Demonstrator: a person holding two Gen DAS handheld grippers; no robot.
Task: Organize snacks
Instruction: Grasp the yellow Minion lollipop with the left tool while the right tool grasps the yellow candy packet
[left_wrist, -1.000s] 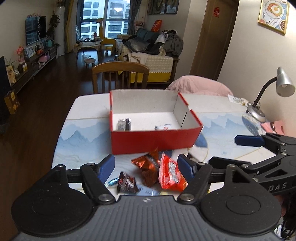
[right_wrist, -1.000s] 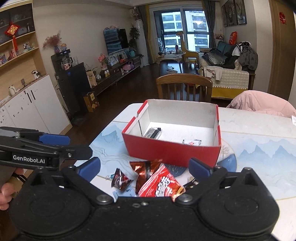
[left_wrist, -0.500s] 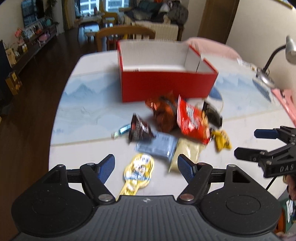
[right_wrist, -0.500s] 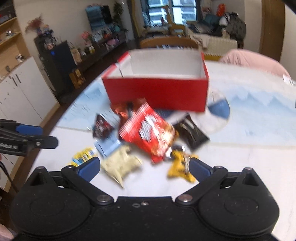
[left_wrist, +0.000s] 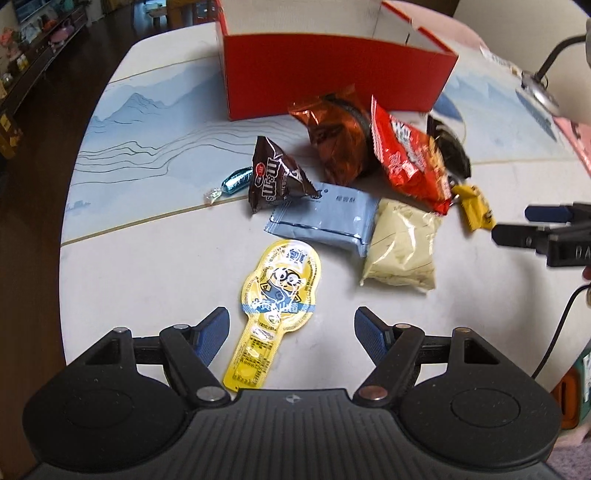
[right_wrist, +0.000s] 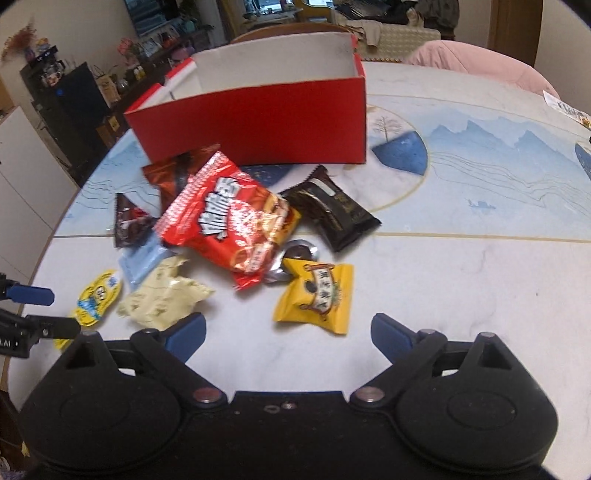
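1. My left gripper (left_wrist: 291, 334) is spread with nothing pinched; the stem of the yellow paddle-shaped packet (left_wrist: 275, 299) lies on the table (left_wrist: 147, 266) between its fingers, untouched. I judge that packet light, flat and fairly stiff, so I would take it across the narrow stem, where the fingers already straddle it.
2. My right gripper (right_wrist: 288, 334) is wide but its jaws are closing, with nothing between the pads yet. The small yellow pillow packet (right_wrist: 316, 291) lies just ahead of the fingertips.
3. That pillow packet looks light, puffy and slick. I would pinch it across the middle or by a crimped end; a squeeze on the body may crush what is inside.
4. The remaining snacks sit in a loose pile between me and the red box (right_wrist: 258, 122): the red bag (right_wrist: 229, 225), the black packet (right_wrist: 332, 210), the cream pouch (left_wrist: 402, 247), the pale blue sachet (left_wrist: 325, 218) and the brown triangular candy pack (left_wrist: 273, 177). All look like soft film wrappers, likely slippery, and several overlap, so lifting one may drag its neighbour.
5. Hidden: the box floor is out of sight from both cameras, so I cannot tell what it holds. A silver-wrapped piece under the red bag is mostly covered. The brown foil packet (left_wrist: 336, 136) is partly blurred.
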